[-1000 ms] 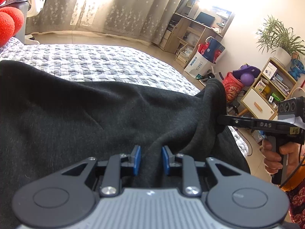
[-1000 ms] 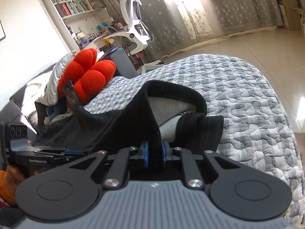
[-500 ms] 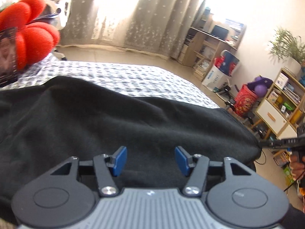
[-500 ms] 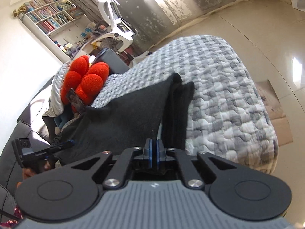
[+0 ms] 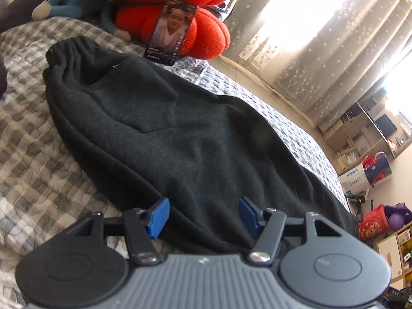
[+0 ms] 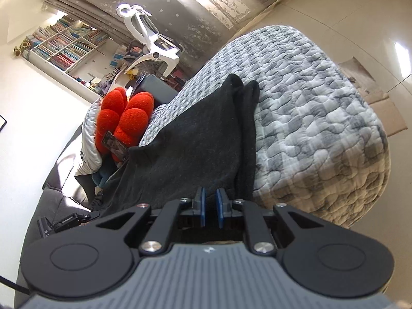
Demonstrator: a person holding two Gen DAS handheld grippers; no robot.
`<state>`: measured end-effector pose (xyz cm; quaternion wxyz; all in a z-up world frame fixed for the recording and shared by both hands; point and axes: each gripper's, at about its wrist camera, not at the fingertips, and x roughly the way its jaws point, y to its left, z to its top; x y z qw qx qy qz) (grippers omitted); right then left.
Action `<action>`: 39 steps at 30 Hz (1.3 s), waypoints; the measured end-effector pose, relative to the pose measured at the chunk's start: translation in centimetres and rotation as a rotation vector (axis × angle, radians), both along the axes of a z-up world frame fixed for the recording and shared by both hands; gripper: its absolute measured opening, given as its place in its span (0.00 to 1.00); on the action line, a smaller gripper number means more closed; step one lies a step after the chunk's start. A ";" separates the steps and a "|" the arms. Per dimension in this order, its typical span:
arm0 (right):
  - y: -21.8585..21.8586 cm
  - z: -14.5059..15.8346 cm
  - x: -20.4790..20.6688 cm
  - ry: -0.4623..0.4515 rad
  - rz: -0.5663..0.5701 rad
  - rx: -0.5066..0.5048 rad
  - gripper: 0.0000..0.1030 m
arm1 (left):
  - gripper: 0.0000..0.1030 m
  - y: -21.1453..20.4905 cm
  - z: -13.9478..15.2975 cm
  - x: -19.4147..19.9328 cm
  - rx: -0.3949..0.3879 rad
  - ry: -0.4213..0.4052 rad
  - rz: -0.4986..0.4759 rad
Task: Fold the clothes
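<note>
My left gripper [image 5: 203,217] has a ribbed grey body flanked by two round black discs, each with a shallow circular recess. Black linkage arms with silver screws carry blue pads [image 5: 157,216]. My right gripper [image 6: 209,207] is built the same, with a small pale mark on its grey ribbing and a thin black cable [image 6: 11,284] at its lower left. The left unit's black casing with white lettering shows beside it.

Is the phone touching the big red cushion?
Touching. The left wrist view shows the phone propped upright, its back leaning against the red cushion, with no gap between them.
</note>
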<state>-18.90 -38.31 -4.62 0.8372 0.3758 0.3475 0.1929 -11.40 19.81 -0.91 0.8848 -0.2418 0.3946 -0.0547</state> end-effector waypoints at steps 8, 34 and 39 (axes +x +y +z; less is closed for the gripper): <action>1.3 -0.9 -0.2 0.019 -0.007 0.108 0.34 | 0.59 -0.1 0.2 -0.8 0.040 -0.007 0.019; 3.8 2.1 -2.4 -0.166 -0.280 0.036 0.10 | 0.09 0.5 0.3 -2.0 0.059 -0.090 0.161; 4.4 1.8 -4.1 -0.176 -0.272 -0.041 0.10 | 0.09 1.0 -0.7 -1.8 0.047 -0.024 0.122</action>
